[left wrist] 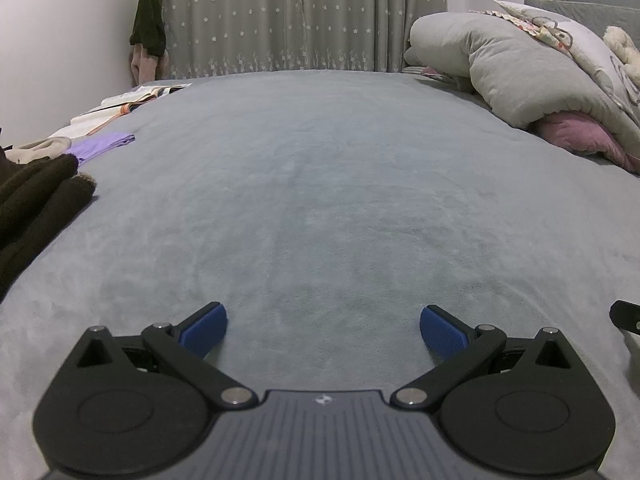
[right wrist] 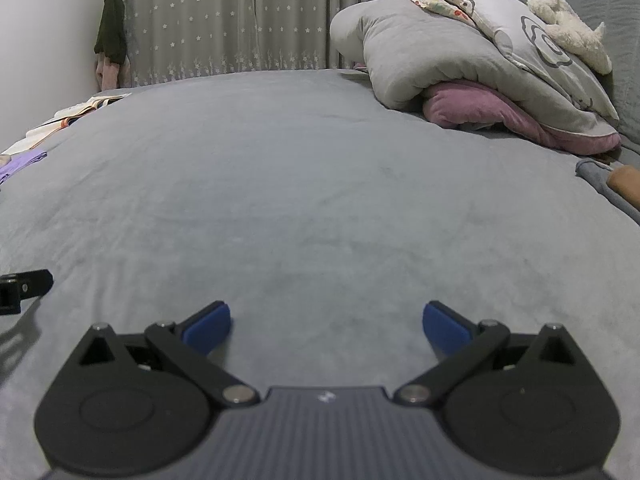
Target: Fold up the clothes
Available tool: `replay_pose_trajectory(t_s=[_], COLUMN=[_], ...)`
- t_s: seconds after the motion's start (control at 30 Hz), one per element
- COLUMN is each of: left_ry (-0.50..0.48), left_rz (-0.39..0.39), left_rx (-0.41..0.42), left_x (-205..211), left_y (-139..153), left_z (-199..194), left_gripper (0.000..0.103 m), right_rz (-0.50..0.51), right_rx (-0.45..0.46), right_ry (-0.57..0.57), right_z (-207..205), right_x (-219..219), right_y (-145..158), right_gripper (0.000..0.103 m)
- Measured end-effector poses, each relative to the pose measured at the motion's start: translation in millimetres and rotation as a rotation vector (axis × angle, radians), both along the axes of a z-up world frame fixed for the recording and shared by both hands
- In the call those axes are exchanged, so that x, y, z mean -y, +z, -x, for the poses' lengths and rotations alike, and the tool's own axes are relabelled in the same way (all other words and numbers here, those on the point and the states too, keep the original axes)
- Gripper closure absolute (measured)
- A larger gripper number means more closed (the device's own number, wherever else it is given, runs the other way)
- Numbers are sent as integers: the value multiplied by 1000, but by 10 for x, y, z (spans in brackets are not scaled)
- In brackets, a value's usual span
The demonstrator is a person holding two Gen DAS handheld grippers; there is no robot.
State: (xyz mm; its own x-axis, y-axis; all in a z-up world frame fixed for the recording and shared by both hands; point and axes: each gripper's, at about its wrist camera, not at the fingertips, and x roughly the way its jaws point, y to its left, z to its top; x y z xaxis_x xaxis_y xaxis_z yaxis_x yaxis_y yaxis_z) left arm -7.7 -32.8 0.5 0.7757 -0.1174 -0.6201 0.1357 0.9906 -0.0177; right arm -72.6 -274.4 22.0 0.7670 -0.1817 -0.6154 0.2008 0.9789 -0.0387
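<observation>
Left tongs (left wrist: 323, 330) spread wide, empty, low over grey bed (left wrist: 320, 200). Right tongs (right wrist: 326, 328) same: spread, nothing btwn pads. Clothes at left edge of bed: brown knit garment (left wrist: 36, 196) nearest, purple folded piece (left wrist: 102, 146) behind it, white/orange items (left wrist: 120, 106) further back. Bedding pile w/ pillows (right wrist: 460, 64) at far right.

The left gripper (left wrist: 323, 330) hovers low over the grey bedspread (left wrist: 320, 184), its blue-padded fingers (left wrist: 205, 329) spread wide and holding nothing. The right gripper (right wrist: 326, 328) hangs just beside it over the same bedspread, likewise wide apart and empty.
</observation>
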Motion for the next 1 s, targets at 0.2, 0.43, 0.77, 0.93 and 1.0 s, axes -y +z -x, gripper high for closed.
replay_pose_trajectory(t_s=[0.2,0.43,0.77,0.93,1.0], left_ry=[1,5,9,10,10], left_rz=[2,4,4,5,4], left_rx=[2,4,5,5,5], left_x=[-3,3,15,15,15], left_y=[-6,-12,-14,-15,-17], left_z=[0,10,13,17,18], left_gripper=[0,0,0,0,0], right_rz=[0,1,3,4,5], right_rx=[0,-1,-2,-2,-2], right_ry=[0,0,1,1,1], right_z=[-12,-30,-55,-68,-73], right_x=[11,25,44,54,57], right_y=[1,3,6,7,8], right_gripper=[0,0,0,0,0])
